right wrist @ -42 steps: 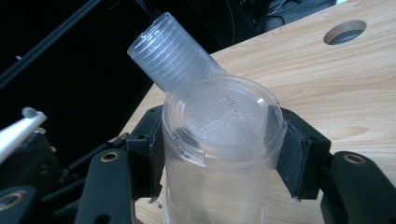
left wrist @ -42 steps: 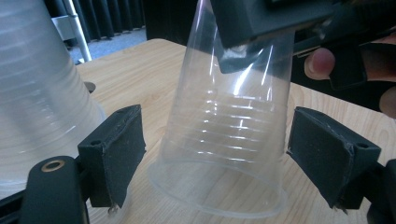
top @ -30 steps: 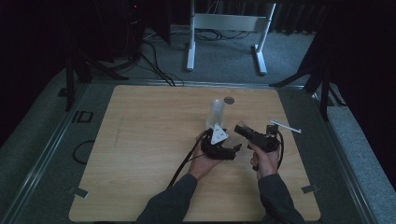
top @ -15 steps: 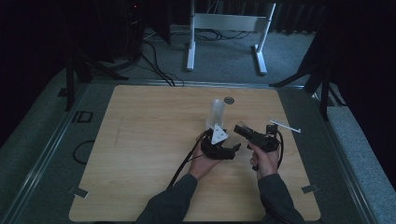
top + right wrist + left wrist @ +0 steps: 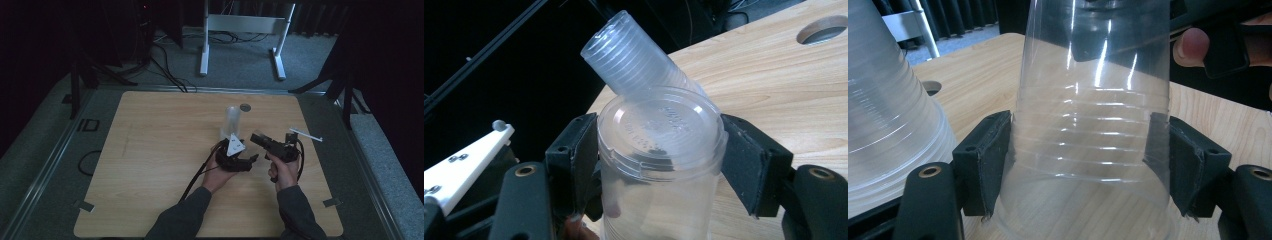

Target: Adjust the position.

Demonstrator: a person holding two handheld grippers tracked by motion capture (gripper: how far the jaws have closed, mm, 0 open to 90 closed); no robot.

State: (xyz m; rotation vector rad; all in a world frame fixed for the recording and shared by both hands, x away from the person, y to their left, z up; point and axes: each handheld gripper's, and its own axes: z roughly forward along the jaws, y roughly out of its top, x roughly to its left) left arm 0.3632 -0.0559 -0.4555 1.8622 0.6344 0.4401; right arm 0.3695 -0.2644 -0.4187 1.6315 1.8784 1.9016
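Setting: a light wooden worktop (image 5: 150, 165) seen from above, dark room around it, a person's two forearms coming in from the near edge.

Left hand-held gripper (image 5: 252, 160): held low over the worktop right of centre. In its own view the two black pads sit against the sides of a clear plastic cup (image 5: 1093, 120) standing upside down, wide rim on the wood; the left pad (image 5: 990, 160) touches the cup wall and the right one looks to touch as well. Its jaws have just been closing around the cup.

Right hand-held gripper (image 5: 257, 138): just beside the left one, pointing towards it. In its own view the upturned base of the same cup (image 5: 659, 132) sits between its pads; the left pad (image 5: 574, 160) is at the cup's edge, the right pad stands a little clear (a thin gap shows). Its jaws have just been opening, so the cup is between them, not squeezed.

Stack of cups (image 5: 231, 122): a tall nested column of clear cups, upside down, just behind the grippers (near left in the left gripper view (image 5: 888, 125)).

Hole (image 5: 245, 107): a round opening in the worktop beyond the stack.
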